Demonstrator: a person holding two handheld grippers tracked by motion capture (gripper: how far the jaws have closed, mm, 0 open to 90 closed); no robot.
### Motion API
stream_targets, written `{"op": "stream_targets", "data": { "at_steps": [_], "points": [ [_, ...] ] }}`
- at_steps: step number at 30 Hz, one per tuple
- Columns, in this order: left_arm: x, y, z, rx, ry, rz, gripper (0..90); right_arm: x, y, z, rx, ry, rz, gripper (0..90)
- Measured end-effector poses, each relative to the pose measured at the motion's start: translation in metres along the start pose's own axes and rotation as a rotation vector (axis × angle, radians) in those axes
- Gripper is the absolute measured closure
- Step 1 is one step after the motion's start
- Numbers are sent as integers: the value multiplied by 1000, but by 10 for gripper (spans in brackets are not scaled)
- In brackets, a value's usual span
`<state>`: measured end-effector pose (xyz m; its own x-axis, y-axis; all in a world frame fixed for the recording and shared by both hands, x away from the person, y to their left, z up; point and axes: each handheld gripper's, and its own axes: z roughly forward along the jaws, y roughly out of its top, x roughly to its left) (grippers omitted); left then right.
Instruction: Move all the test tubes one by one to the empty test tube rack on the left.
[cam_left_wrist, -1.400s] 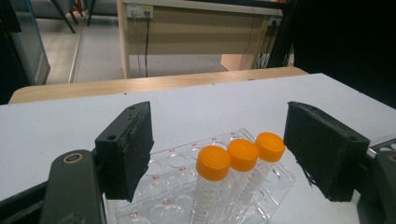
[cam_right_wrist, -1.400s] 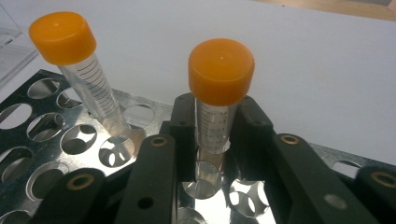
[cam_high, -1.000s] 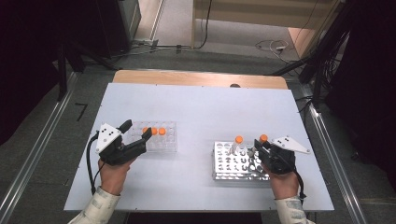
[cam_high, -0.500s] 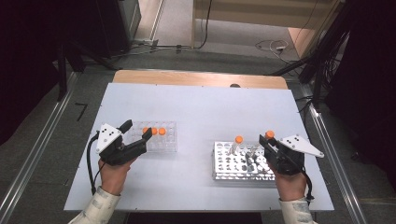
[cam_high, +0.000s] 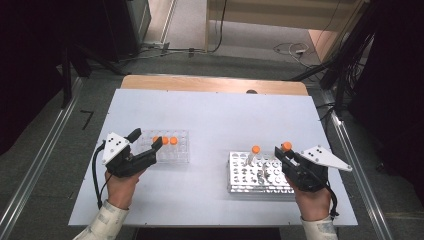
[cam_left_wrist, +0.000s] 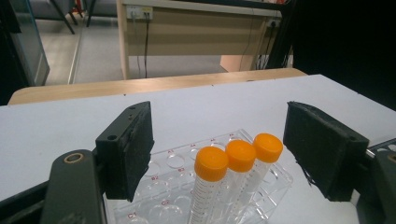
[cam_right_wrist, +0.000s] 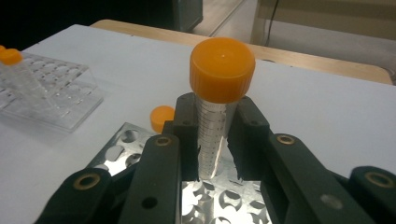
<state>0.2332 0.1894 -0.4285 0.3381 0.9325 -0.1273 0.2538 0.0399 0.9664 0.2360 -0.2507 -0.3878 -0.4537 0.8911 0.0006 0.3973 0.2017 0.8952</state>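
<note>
The orange-capped tube (cam_right_wrist: 219, 102) that the work turns on is clamped upright between the jaws of the right tool (cam_high: 286, 152), above the near right part of the white worktop (cam_high: 215, 115).

At the left of the high view, the left tool (cam_high: 146, 141) hovers at the left end of a clear plastic rack (cam_high: 177, 152); its jaws stand apart with nothing between the pads. In the left gripper view the two black pads (cam_left_wrist: 128, 149) frame that rack, and three capped tubes (cam_left_wrist: 238, 163) stand side by side in it, tilted a little, nearer the right-hand pad but touching neither. The left hand (cam_high: 120, 187) grips the tool from below, its cable looping down beside the wrist.

Towards the middle right lies a metal rack (cam_high: 250, 175) full of round holes. One more orange-capped tube (cam_high: 253, 154) stands in its far row, just to the left of the held one.

At the right, the right hand (cam_high: 312, 202) holds its tool over the right end of the metal rack. In the right gripper view the pads press on the graduated body of the held tube just below its cap, and its lower end hangs over the rack's holes; whether the tip is out of its hole I cannot tell.
</note>
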Motion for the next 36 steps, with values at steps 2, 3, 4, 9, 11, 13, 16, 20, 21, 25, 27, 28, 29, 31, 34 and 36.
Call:
{"op": "stream_targets", "data": {
  "at_steps": [2, 3, 4, 9, 11, 13, 16, 20, 21, 25, 27, 28, 29, 31, 34, 36],
  "points": [
    [0, 0, 0, 0, 0, 0, 240, 3, 0, 0, 0, 12, -3, 723],
    [0, 0, 0, 0, 1, 0, 239, 5, 0, 0, 0, 17, -6, 723],
    [0, 0, 0, 0, 0, -1, 240, 6, 0, 0, 1, 25, -10, 723],
    [-1, 0, 0, 1, 1, 0, 240, 16, 0, 2, 7, 57, -21, 723],
    [-1, 0, 0, 3, 0, 2, 240, 20, -1, 4, 6, 67, -27, 723],
    [-1, 0, 0, 4, 1, 4, 240, 24, -3, 6, 13, 89, -30, 723],
    [-1, 0, 0, 5, 1, 4, 240, 31, -5, 10, 24, 105, -37, 723],
    [-1, 0, 0, 5, 1, 5, 240, 37, -5, 13, 24, 130, -48, 723],
    [-1, -1, 0, 6, 1, 3, 240, 39, -5, 14, 26, 136, -46, 723],
    [-2, -1, 1, 5, -3, 3, 240, 46, -3, 17, 27, 160, -56, 723],
    [-2, -1, 0, 4, -3, 4, 240, 51, -2, 20, 29, 178, -61, 723],
    [-2, 0, 0, 3, -4, 5, 240, 53, -2, 21, 31, 183, -65, 723],
    [-2, 0, 0, 3, -3, 5, 240, 56, -2, 22, 33, 188, -68, 723],
    [-2, 0, 0, 2, -3, 4, 240, 61, -1, 25, 35, 202, -79, 723],
    [-2, 0, 0, 0, -5, 4, 240, 67, 0, 29, 39, 212, -90, 723],
    [-3, 0, 0, -1, -5, 3, 240, 69, 0, 32, 40, 218, -94, 723]
  ]
}}
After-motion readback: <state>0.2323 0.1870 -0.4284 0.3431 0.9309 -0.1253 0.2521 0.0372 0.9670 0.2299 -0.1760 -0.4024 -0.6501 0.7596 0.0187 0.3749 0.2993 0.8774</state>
